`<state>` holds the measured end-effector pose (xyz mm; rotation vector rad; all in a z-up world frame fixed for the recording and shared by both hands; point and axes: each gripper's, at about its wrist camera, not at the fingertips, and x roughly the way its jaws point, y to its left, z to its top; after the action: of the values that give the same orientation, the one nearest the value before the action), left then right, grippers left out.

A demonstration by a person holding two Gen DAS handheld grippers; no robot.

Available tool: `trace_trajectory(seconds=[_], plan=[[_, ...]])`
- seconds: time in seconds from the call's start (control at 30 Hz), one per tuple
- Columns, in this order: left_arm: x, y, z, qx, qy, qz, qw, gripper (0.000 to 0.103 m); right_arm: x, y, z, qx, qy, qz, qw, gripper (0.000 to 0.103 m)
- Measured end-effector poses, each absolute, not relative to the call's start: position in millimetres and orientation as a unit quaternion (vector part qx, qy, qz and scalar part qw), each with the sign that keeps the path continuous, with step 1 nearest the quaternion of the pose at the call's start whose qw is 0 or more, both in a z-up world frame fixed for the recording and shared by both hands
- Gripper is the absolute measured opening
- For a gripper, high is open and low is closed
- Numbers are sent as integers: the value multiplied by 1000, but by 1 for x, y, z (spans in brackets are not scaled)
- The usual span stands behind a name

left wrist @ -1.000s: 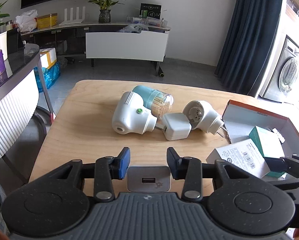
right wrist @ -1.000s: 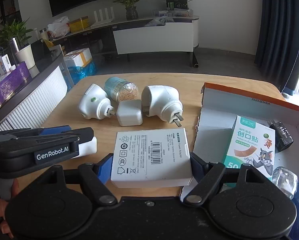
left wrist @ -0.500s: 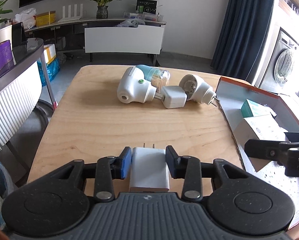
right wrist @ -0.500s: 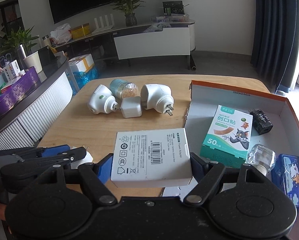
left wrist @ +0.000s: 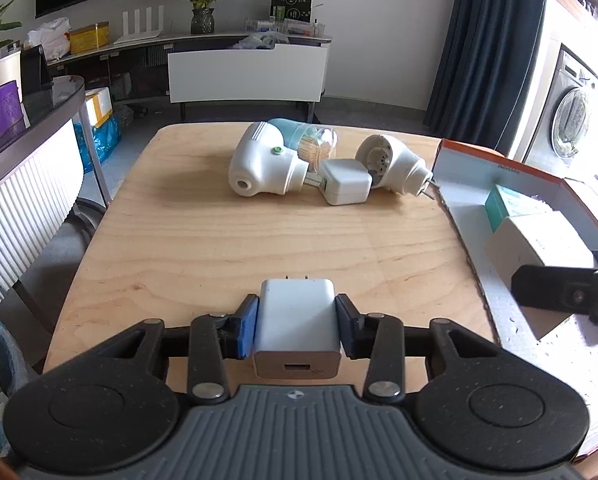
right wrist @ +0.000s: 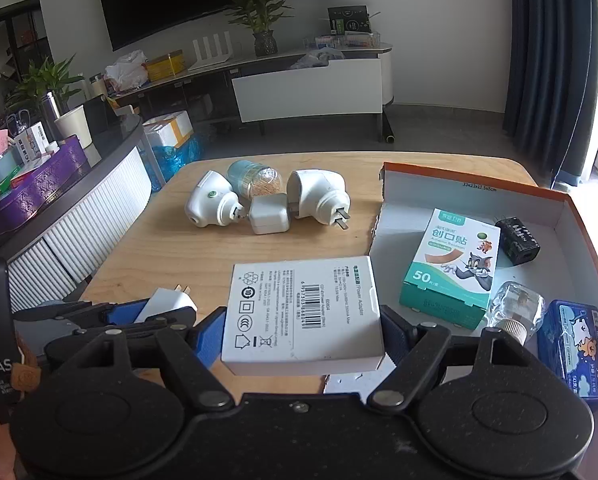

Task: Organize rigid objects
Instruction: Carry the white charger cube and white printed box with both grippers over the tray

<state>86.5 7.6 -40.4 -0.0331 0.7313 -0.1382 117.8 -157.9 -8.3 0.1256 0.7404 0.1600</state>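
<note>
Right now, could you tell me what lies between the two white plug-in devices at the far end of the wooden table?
A small white cube charger lies between them, touching both, clearest in the right wrist view.

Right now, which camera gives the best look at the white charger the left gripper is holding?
The left wrist view: the white charger sits centred between the fingers, with prongs and USB port visible. The right wrist view shows only its pronged end, sticking out past the left gripper.

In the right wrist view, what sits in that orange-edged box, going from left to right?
Bandage box → clear little bottle → blue tin. The black adapter lies behind the bottle, so I leave it out.
</note>
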Motion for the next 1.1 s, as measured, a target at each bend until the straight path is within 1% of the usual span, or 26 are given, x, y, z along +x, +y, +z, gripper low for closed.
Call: trace_trajectory(seconds=[0.5,1.1], plan=[[61,-12,5,-37,309,-79,947,41,102,-167,14,70,331,77,938,93],[52,-43,16,-30,303,-110,946,41,77,-198,24,85,312,52,945,93]])
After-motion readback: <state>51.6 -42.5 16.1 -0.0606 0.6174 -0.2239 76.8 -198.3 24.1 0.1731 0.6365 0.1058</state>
